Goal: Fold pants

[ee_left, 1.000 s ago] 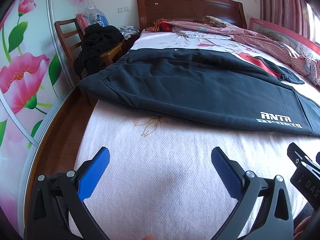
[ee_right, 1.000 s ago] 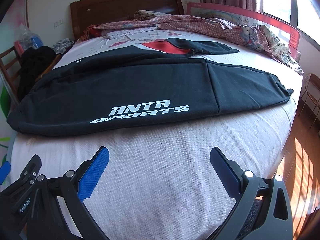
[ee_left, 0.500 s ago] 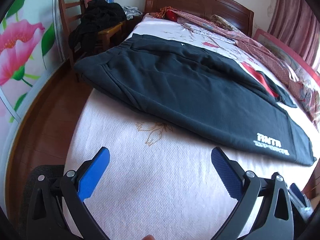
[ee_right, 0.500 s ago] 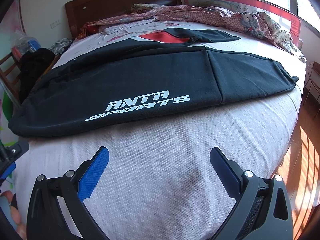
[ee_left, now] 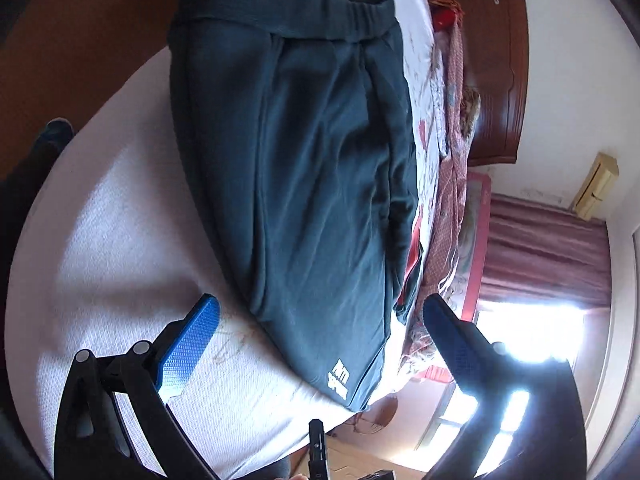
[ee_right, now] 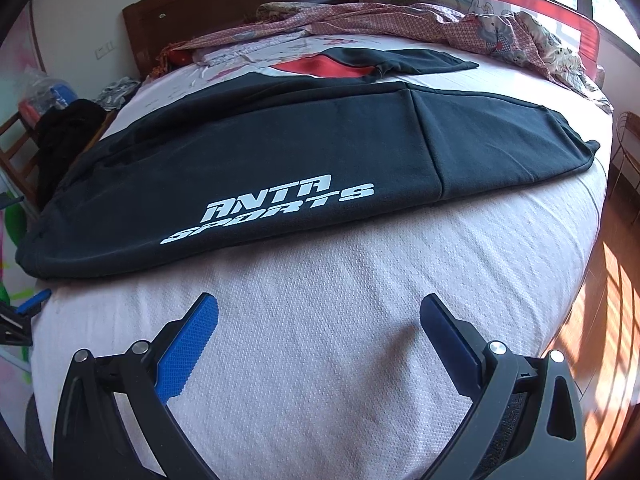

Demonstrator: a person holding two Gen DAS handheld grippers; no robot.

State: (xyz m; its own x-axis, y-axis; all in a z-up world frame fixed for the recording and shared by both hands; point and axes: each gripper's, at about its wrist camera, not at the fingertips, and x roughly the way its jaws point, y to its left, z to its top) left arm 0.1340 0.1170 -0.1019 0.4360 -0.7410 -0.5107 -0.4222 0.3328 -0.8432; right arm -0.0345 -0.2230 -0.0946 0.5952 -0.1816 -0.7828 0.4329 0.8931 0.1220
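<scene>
Dark sweatpants (ee_right: 280, 148) with white "ANTA SPORTS" lettering lie flat across the white bed (ee_right: 320, 320), one leg folded over the other. In the left wrist view the pants (ee_left: 312, 168) run lengthwise, elastic waistband at the top. My left gripper (ee_left: 320, 320) is open and empty, rolled on its side above the pants near the waist end. My right gripper (ee_right: 318, 312) is open and empty, over bare sheet short of the pants' near edge.
A black and red garment (ee_right: 360, 62) lies beyond the pants. A checked quilt (ee_right: 440, 24) is bunched by the headboard (ee_right: 224, 4) and red bed rail (ee_right: 520, 4). A wooden chair with dark clothes (ee_right: 60, 132) stands left of the bed.
My left gripper has swung over to the waist end of the pants and rolled about a quarter turn. My right gripper has moved a little closer to the pants.
</scene>
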